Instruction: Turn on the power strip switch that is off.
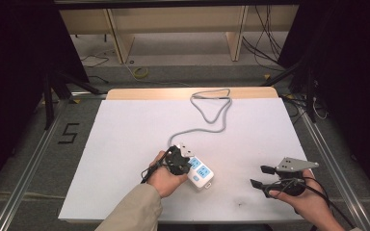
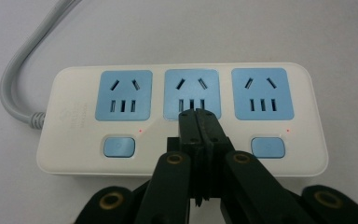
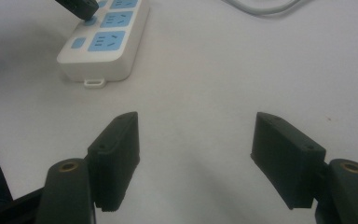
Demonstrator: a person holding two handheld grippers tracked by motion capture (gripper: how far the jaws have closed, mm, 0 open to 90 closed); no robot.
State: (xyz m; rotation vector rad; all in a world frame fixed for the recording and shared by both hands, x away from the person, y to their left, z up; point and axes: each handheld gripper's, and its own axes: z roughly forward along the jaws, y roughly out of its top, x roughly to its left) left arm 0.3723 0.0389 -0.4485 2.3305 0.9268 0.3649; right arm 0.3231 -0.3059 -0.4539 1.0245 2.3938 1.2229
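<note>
A white power strip (image 1: 200, 172) with three blue sockets lies on the white table top, its grey cord (image 1: 212, 113) looping toward the far edge. My left gripper (image 1: 185, 163) is shut with nothing between its jaws. In the left gripper view its closed tips (image 2: 198, 114) sit over the middle of the strip (image 2: 74, 116) and hide the middle switch between the two visible blue buttons (image 2: 119, 147). The right gripper view shows that tip (image 3: 79, 7) down on a blue button of the strip (image 3: 102, 51). My right gripper (image 1: 260, 176) hovers open to the right (image 3: 196, 140), holding nothing.
The white table top (image 1: 125, 144) has a wooden strip along its far edge. Metal rails run along both sides. Beyond the table, a shelf unit and loose cables stand on the floor. A small dark speck marks the top near the front (image 1: 241, 204).
</note>
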